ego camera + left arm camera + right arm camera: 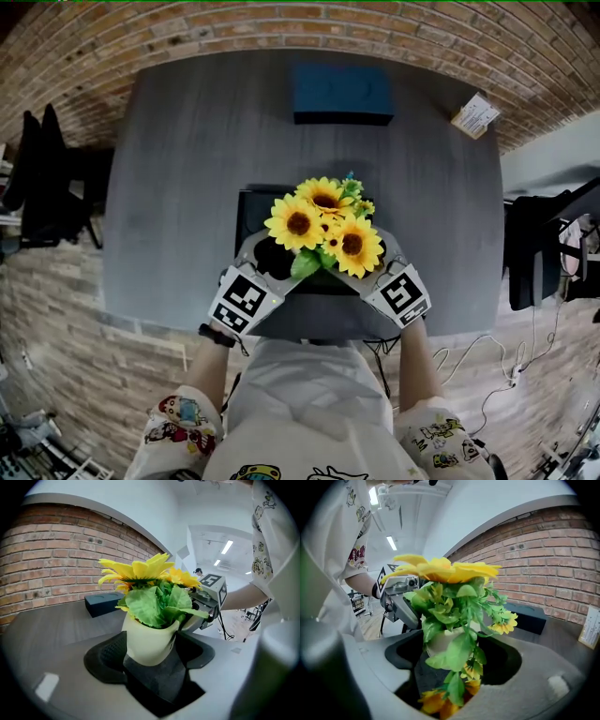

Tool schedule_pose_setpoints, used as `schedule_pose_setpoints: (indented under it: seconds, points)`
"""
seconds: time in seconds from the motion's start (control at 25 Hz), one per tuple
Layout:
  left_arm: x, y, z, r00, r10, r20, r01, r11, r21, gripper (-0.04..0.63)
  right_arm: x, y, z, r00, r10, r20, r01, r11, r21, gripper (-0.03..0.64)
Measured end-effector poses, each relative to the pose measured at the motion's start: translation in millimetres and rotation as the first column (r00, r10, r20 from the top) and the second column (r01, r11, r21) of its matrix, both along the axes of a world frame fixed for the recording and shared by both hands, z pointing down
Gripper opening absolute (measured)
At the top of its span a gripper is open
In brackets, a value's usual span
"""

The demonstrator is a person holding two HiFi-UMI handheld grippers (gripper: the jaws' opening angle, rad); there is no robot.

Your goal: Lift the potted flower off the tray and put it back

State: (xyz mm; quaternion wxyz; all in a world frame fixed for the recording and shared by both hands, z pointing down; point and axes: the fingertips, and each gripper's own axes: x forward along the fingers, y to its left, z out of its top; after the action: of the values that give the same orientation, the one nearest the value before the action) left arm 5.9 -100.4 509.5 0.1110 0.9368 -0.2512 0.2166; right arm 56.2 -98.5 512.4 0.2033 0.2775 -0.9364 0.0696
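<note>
A cream pot (147, 641) of yellow sunflowers (323, 225) is held between my two grippers over the near middle of the grey table (187, 169). The black tray (251, 204) shows behind and under the flowers. My left gripper (267, 261) is shut on the pot's left side and my right gripper (380, 270) on its right side. In the left gripper view the pot sits between the dark jaw pads, with the right gripper (206, 597) behind it. In the right gripper view leaves hide most of the pot (440, 641), and the left gripper (396, 597) is beyond it.
A dark blue box (342, 92) lies at the table's far edge, with a small card (475, 115) at the far right corner. A brick wall (281, 28) runs behind the table. Dark chairs (42, 178) stand to the left and right of it.
</note>
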Motion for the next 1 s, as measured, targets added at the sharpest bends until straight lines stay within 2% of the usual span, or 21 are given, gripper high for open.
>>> schedule_pose_setpoints:
  seconds: [0.52,0.8,1.0]
  points:
    - [5.5,0.7,-68.8,0.999,-0.003,-0.053,0.007,0.998,0.066,0.342,8.7,2.0,-66.9,0.999,0.017,0.042,-0.02,0.997,0.074,0.364]
    - [4.0,14.2,-106.9,0.991,-0.026,-0.135,0.037,0.997,0.075,0.339,8.5,12.8,-110.5,0.995,0.009,0.099,-0.022,0.992,0.126,0.36]
    - [2.2,25.8,-134.5,0.988,-0.032,-0.151,0.049,0.993,0.107,0.337,7.0,24.1,-139.1,0.993,-0.002,0.117,-0.018,0.984,0.177,0.36]
